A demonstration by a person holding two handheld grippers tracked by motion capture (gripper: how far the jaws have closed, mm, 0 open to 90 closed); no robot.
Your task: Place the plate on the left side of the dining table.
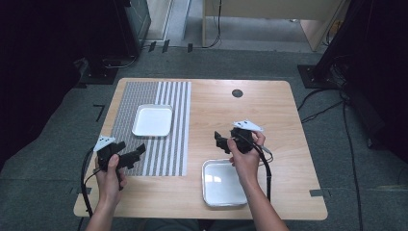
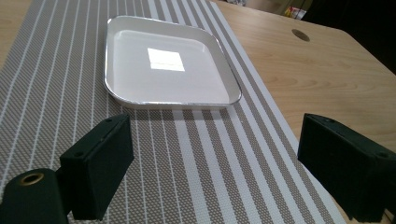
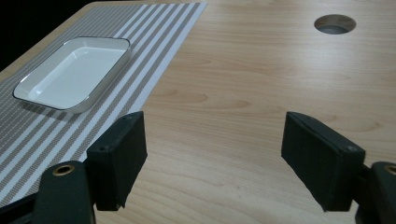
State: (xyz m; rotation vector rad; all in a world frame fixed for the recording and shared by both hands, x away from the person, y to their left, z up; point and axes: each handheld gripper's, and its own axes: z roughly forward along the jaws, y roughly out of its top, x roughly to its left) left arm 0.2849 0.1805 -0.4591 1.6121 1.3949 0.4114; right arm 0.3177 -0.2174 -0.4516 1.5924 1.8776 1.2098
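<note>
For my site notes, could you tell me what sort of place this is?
Probably a lab or recording room: a plain wooden table on grey carpet, cables trailing across the floor, and a staged layout of a striped mat with white trays.

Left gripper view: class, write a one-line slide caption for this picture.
Open left gripper poised above a striped placemat, facing an empty white tray on it.

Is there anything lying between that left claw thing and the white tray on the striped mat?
Nothing visible. The left gripper has its jaws open over the striped mat, pointing at the white tray, and only bare mat lies between them. The tray itself looks empty.
</note>
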